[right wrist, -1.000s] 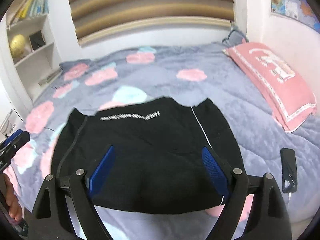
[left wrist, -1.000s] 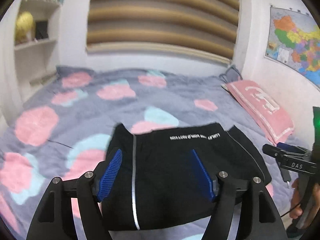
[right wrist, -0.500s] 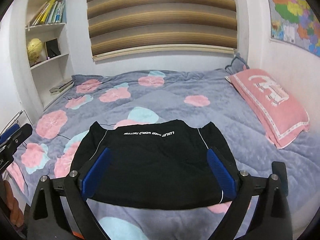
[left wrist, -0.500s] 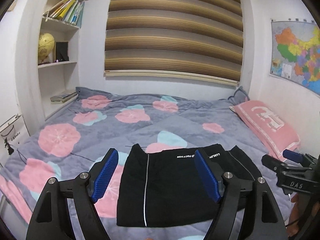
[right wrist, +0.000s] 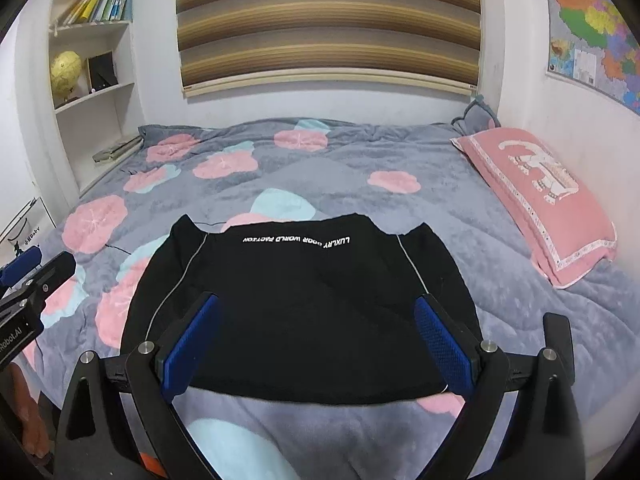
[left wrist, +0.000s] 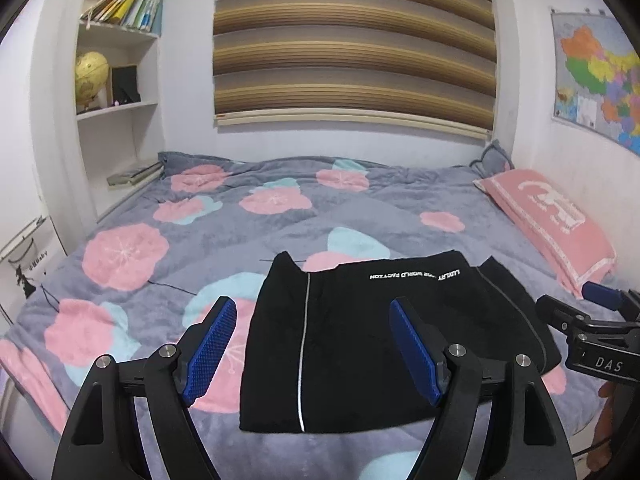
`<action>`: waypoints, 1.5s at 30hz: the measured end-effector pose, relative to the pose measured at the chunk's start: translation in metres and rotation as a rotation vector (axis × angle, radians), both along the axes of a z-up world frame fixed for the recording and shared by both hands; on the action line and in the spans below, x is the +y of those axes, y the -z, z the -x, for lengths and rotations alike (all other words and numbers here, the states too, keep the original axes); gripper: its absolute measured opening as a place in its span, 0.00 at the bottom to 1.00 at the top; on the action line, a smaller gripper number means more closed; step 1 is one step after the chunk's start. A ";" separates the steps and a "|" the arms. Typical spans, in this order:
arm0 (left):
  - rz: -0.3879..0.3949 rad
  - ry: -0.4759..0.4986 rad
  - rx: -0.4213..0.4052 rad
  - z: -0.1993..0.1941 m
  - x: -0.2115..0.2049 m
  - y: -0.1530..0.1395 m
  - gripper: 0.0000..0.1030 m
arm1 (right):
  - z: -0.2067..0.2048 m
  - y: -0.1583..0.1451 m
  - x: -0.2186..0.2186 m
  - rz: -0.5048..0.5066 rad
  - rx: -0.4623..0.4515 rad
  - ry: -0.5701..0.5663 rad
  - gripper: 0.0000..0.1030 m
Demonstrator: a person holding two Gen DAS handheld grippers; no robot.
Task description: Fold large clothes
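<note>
We held the left gripper [left wrist: 312,344] over the near edge of the bed [left wrist: 240,240], which was covered with a grey plush blanket printed with pink and pale blue flowers. Its blue-padded fingers [left wrist: 210,350] stood wide apart with nothing between them; the jaws had just been opening. The folded black garment with thin white piping and a line of white lettering [right wrist: 304,304] lay flat on the blanket near us, beyond both sets of fingers and touched by neither. The right gripper [right wrist: 318,344] was spread about as wide as it goes, also just opened further, and empty. A pink rectangular pillow with a white pattern [right wrist: 548,204] lay at the right, well apart from the garment.
</note>
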State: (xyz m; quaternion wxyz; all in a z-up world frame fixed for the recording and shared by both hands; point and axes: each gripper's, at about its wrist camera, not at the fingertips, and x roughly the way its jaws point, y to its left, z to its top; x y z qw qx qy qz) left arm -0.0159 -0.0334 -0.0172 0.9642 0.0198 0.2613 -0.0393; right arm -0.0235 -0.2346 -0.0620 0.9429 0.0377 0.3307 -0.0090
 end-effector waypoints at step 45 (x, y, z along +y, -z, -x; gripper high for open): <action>-0.075 0.039 0.055 -0.009 -0.026 0.015 0.77 | -0.017 0.027 -0.008 -0.041 0.085 -0.002 0.96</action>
